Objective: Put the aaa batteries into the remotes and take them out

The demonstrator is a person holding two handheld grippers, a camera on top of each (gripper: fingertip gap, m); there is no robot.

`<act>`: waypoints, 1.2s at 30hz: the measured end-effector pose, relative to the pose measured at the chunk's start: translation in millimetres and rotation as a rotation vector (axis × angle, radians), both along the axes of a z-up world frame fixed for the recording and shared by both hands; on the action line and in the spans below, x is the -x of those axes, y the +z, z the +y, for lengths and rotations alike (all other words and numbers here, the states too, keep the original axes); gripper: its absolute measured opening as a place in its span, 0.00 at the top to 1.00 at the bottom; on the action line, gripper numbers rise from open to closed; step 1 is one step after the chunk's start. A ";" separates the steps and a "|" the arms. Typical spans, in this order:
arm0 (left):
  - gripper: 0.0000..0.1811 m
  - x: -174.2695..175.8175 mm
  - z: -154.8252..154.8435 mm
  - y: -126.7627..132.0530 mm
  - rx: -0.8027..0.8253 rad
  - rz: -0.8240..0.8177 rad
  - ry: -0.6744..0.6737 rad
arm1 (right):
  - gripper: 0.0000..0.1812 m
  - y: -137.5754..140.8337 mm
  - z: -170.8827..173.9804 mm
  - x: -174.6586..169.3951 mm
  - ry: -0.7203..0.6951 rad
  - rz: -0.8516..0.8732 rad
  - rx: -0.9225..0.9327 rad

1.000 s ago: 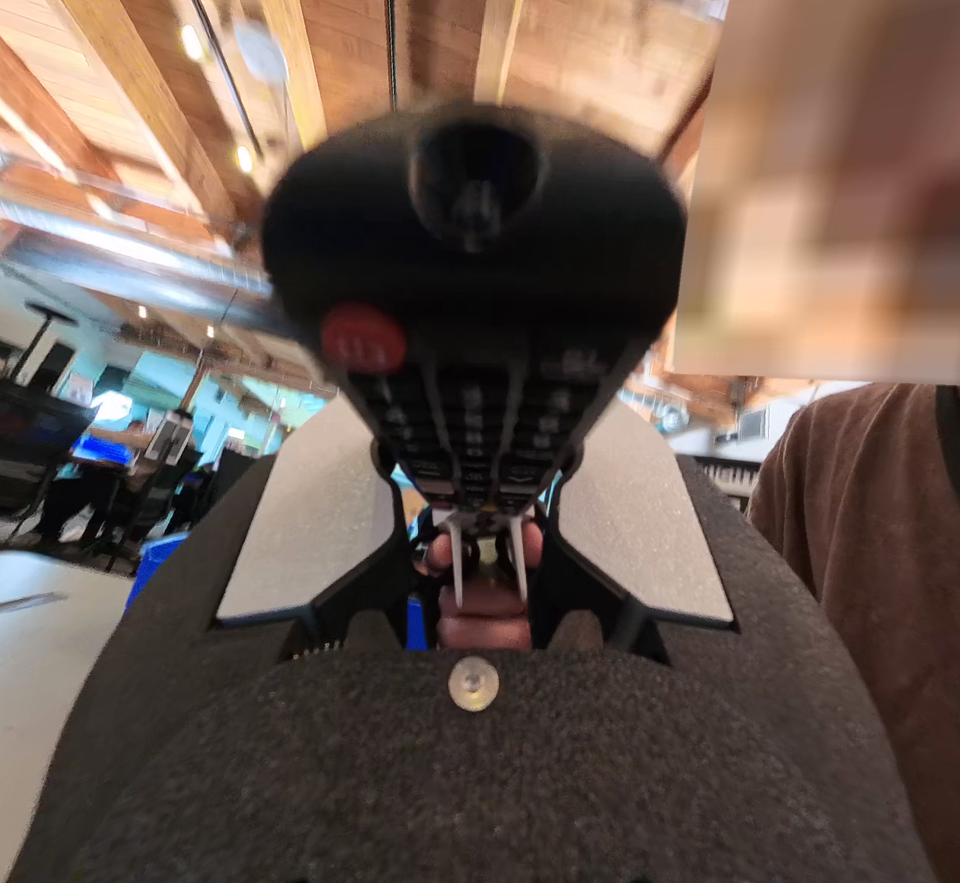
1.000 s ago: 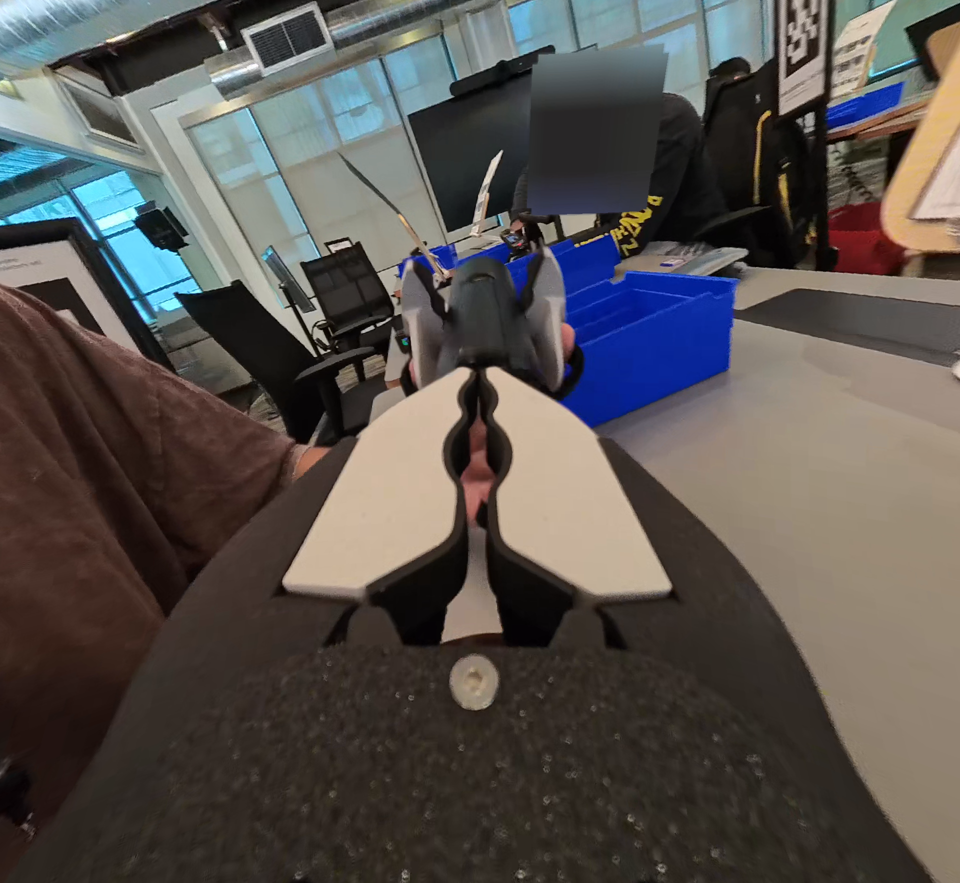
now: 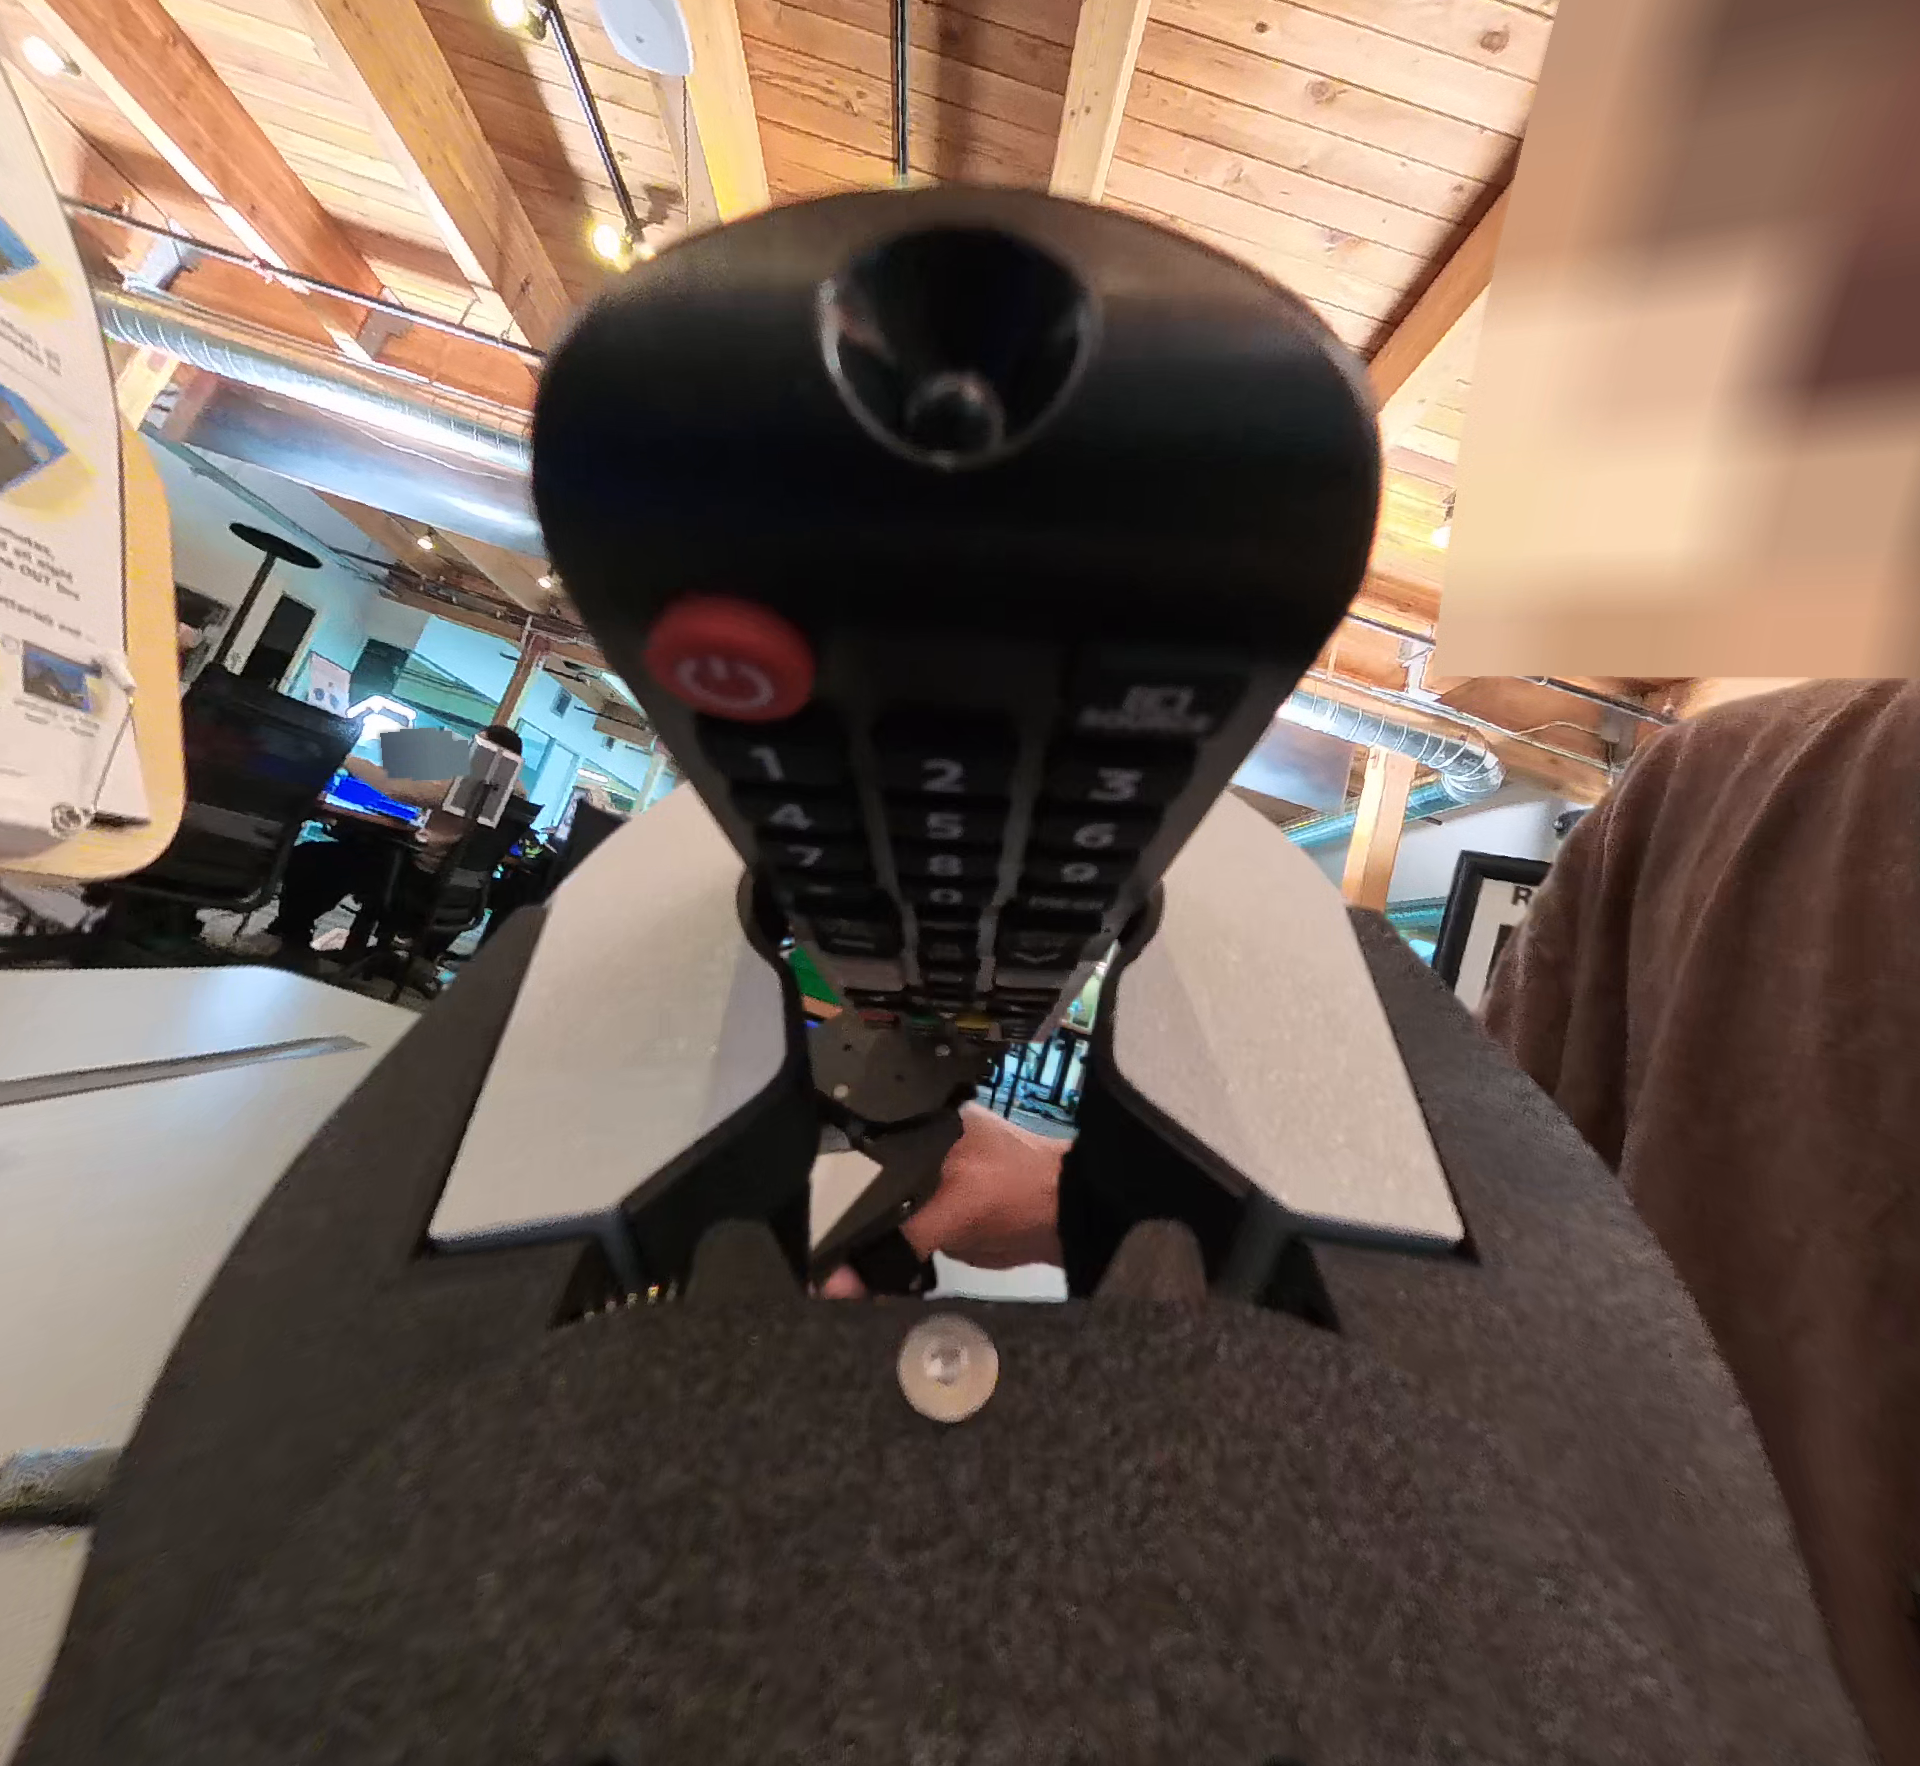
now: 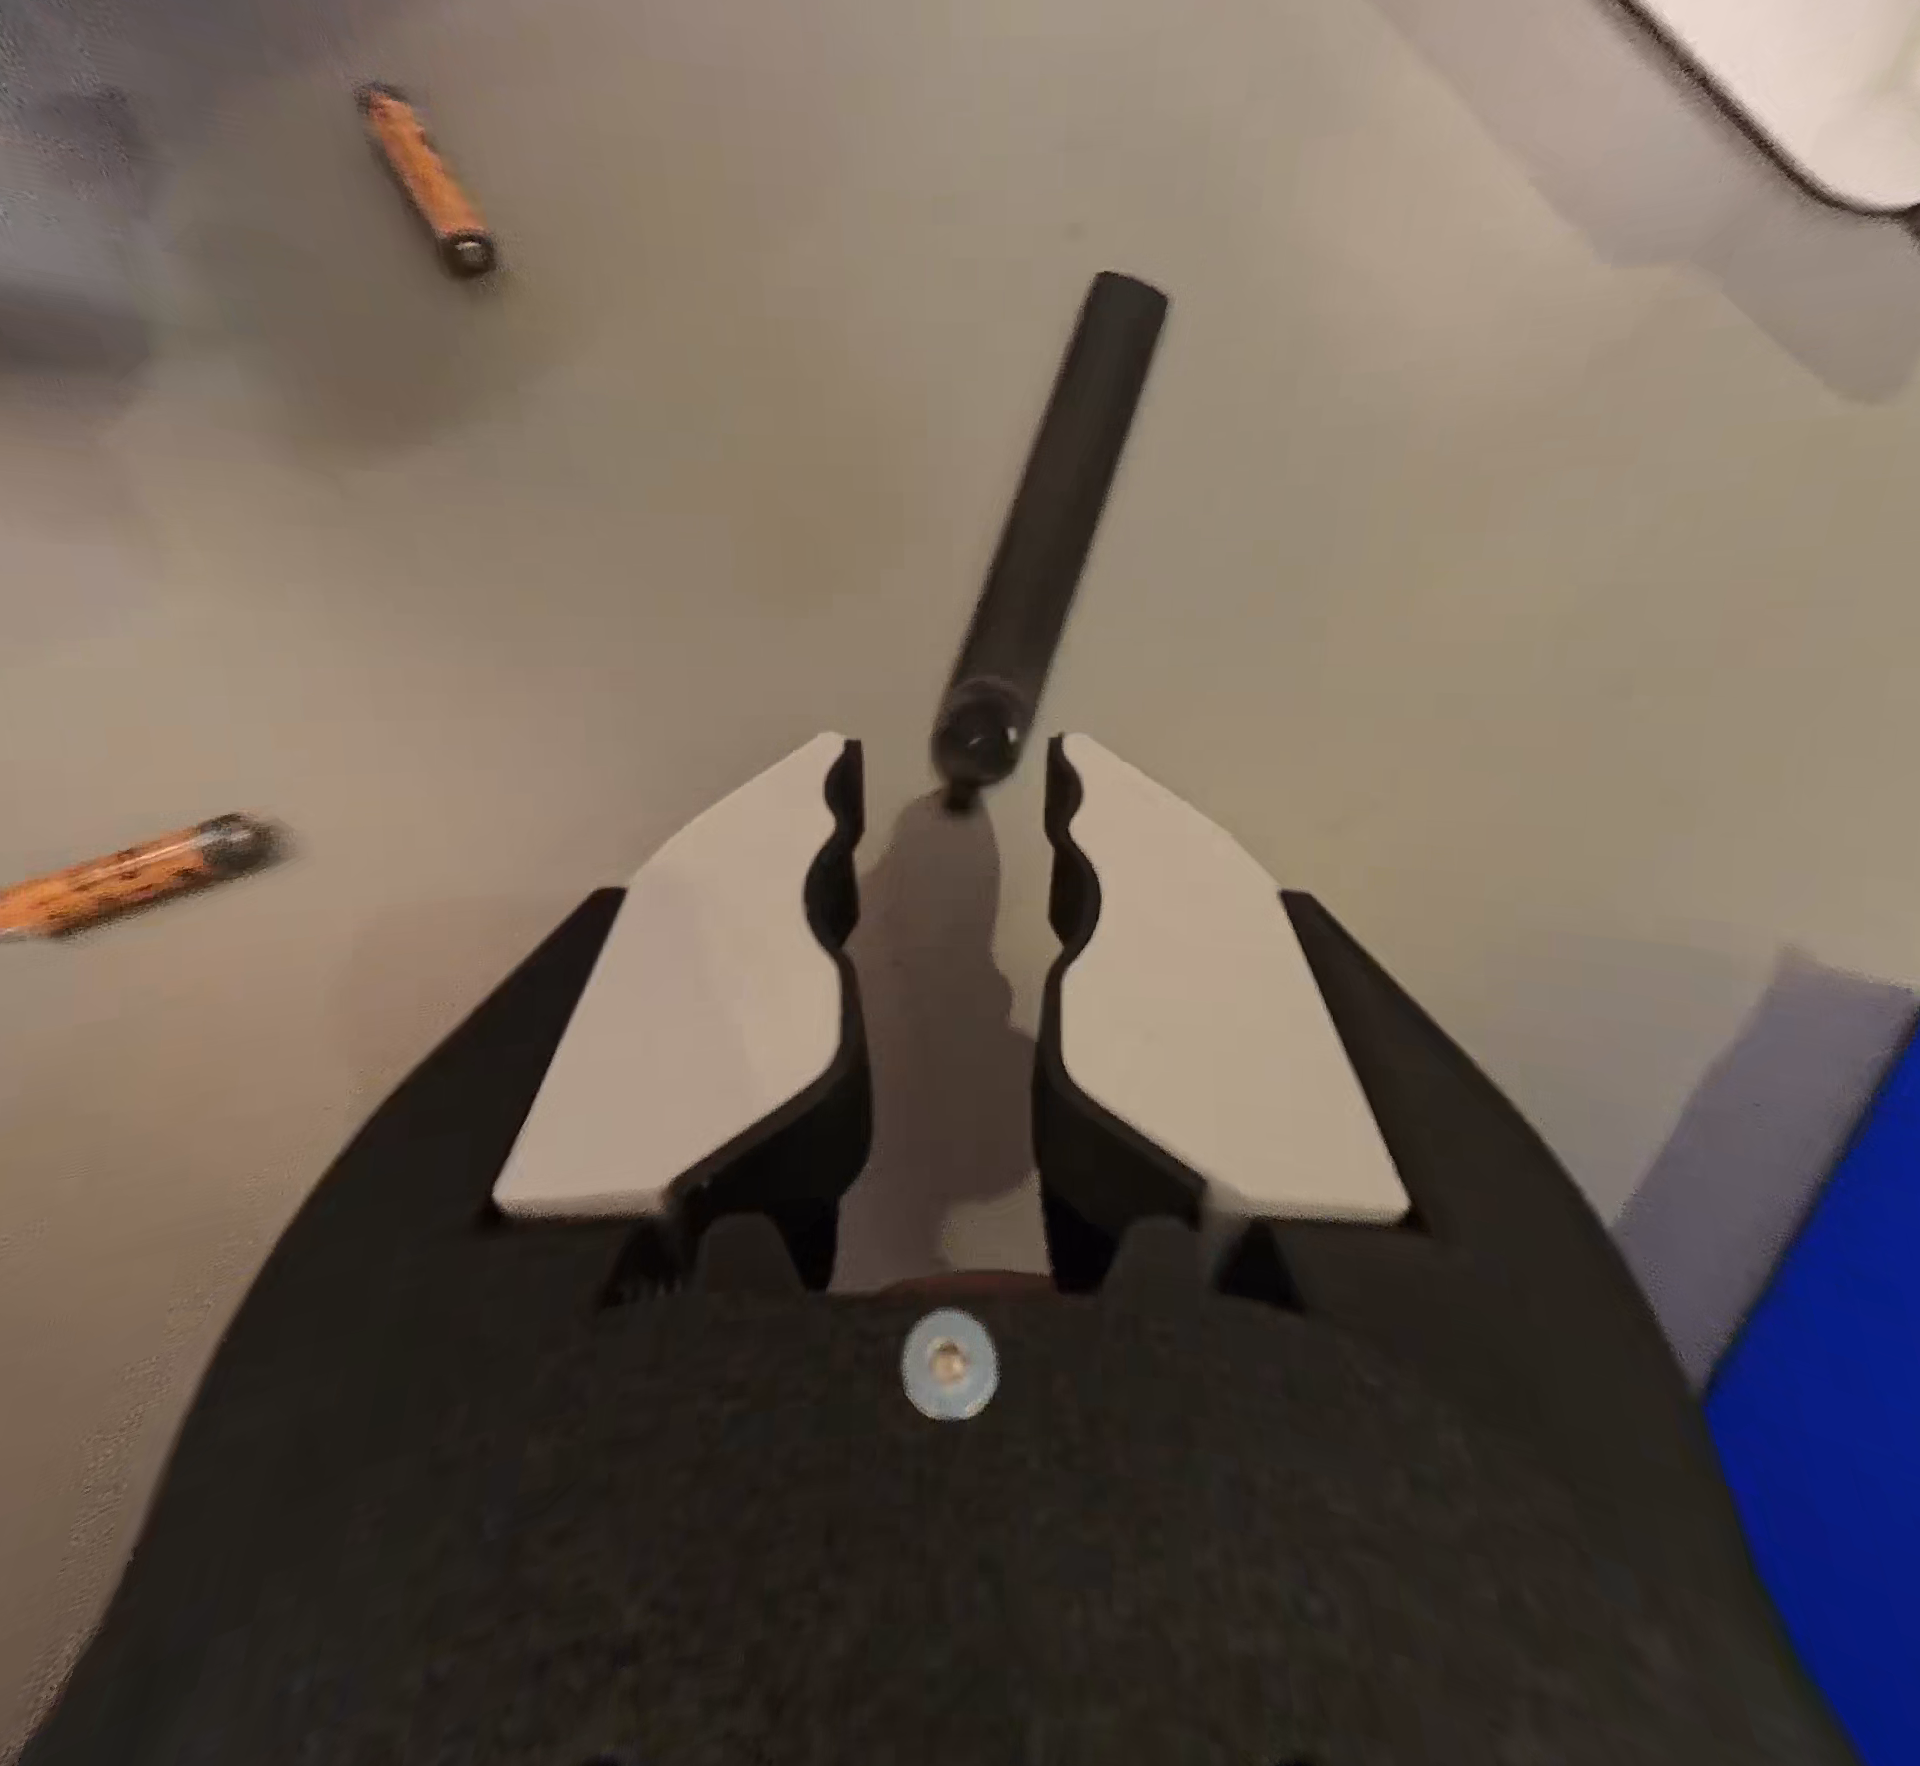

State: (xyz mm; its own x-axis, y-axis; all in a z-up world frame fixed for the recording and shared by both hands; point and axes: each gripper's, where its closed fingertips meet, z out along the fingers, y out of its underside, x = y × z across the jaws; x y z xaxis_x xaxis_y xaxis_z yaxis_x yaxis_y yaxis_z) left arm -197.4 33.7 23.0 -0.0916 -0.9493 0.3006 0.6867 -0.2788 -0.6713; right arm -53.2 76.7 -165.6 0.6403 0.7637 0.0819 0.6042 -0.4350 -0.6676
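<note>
Remote: black, long, button face toward the left wrist camera, red power button near its broad end. Held up off the table, tilted toward the ceiling, its narrow end pinched between the fingers of the left gripper, which is closed on it. Judged light and rigid, smooth plastic, so likely to pivot in a narrow-end hold; a grip across the long side edges near the middle would steady it better. A hand shows through the gap behind the fingers.

Batteries, right wrist view: two orange ones lie on the grey table, one far left, one near left, well apart. Small, hard, round; they should roll and slip easily, so best taken across the middle of the barrel.

A black cylinder lies on the table just beyond the right gripper; what it is, cannot tell. The gripper is empty, fingers narrowly parted, pointing down at the table with the cylinder's near end just beyond the opening. Blue bin corner at near right.

Against a second ago: the right gripper was pinched together and aimed level across the room at the remote; now it faces the table, parted. The remote stays in the left gripper, slightly reoriented.
</note>
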 end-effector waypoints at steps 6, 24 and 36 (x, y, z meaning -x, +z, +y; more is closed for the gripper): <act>0.67 -11.5 2.2 -8.3 0.019 0.027 -0.031 | 0.84 -18.7 12.7 2.3 -0.021 -0.002 0.085; 0.67 1.7 15.5 -12.3 0.062 0.010 -0.024 | 0.79 37.0 11.9 42.4 0.508 0.028 0.000; 0.67 -0.6 11.8 -12.9 0.048 0.029 -0.032 | 0.81 -31.5 41.5 29.3 1.077 -0.545 0.056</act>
